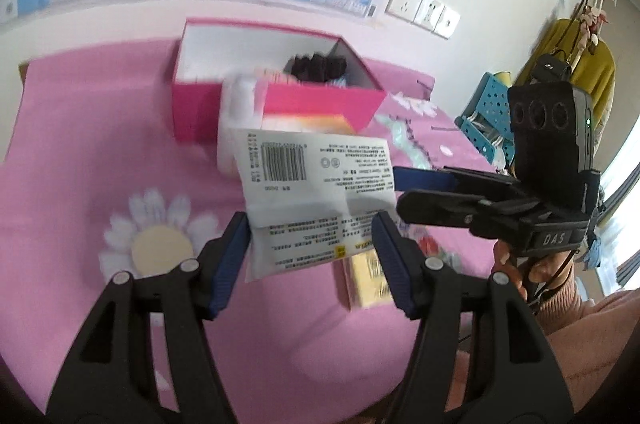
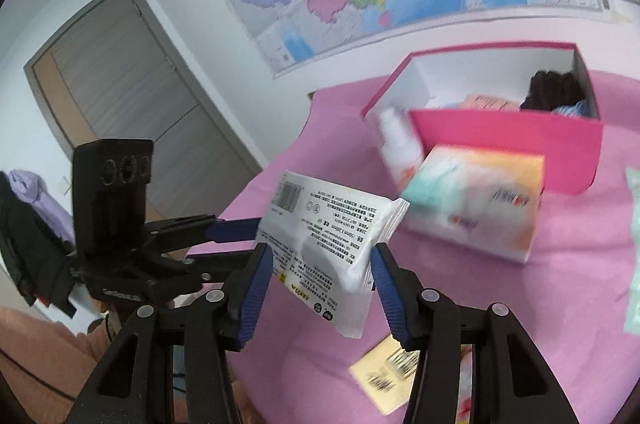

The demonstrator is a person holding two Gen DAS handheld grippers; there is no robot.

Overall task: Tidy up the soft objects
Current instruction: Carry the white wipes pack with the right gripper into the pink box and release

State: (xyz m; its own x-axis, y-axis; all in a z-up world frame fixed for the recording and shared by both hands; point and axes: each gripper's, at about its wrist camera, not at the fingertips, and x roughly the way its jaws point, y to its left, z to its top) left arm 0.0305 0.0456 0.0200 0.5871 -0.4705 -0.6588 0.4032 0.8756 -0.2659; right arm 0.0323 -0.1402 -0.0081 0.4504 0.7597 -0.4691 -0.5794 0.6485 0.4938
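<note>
A white wipes pack [image 1: 316, 200] with black print and a barcode hangs above the pink bed, held from two sides. My left gripper [image 1: 310, 256] is shut on its lower end, blue pads pressing both edges. My right gripper [image 1: 398, 192] comes in from the right and clamps the pack's other side. In the right wrist view the wipes pack [image 2: 328, 244] sits between the right gripper [image 2: 322, 276] pads, and the left gripper [image 2: 254, 240] grips it from the left. Behind stands an open pink box [image 1: 280, 100] [image 2: 500, 136] with a dark cloth [image 2: 552, 90] inside.
A white bottle [image 2: 400, 144] and a tissue box [image 2: 476, 200] stand against the pink box's front. A yellow pack [image 2: 388, 372] lies on the sheet under the grippers. A pale green pack [image 2: 632, 244] is at the right edge. A blue basket [image 1: 484, 120] stands beside the bed.
</note>
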